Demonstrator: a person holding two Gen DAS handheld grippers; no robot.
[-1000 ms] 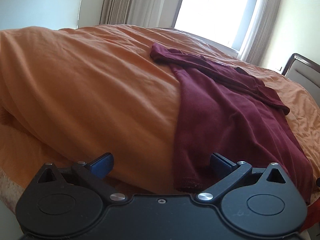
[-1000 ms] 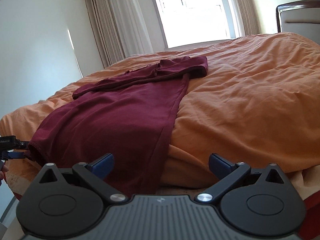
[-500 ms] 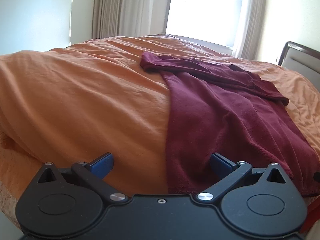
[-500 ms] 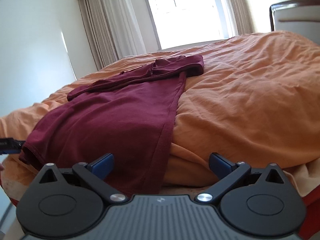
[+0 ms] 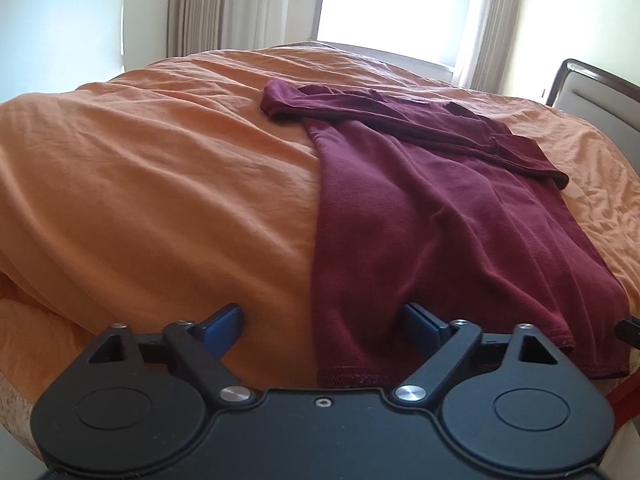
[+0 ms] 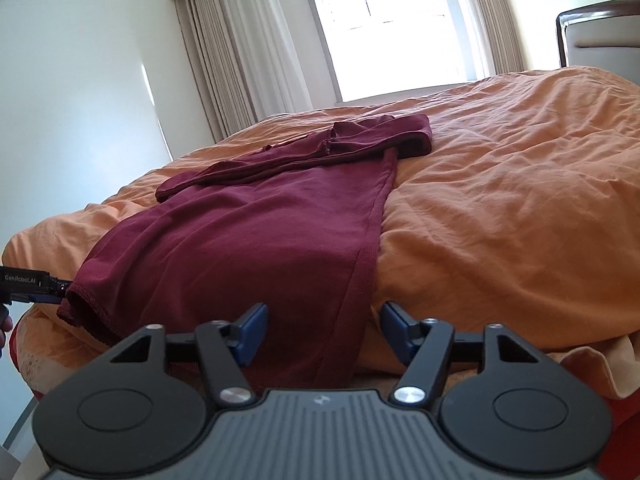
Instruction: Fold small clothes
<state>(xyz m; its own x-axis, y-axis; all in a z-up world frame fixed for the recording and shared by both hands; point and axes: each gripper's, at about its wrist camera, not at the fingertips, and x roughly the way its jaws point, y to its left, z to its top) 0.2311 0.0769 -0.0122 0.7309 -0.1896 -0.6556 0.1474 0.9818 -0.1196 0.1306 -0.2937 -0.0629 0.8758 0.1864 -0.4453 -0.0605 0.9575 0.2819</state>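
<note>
Closing both grippers, left [image 5: 322,322] and right [image 6: 322,330], on my shirt's [image 5: 420,216] near hem corners; neither grips yet; it stretches lengthwise away.

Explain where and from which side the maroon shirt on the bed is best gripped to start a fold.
Probably the two bottom hem corners, approached from the near bed edge. The maroon shirt lies flat with its hem overhanging the orange duvet, so the fabric there is free. The left gripper and right gripper each straddle a side edge, jaws closing but not yet pressing cloth.
</note>
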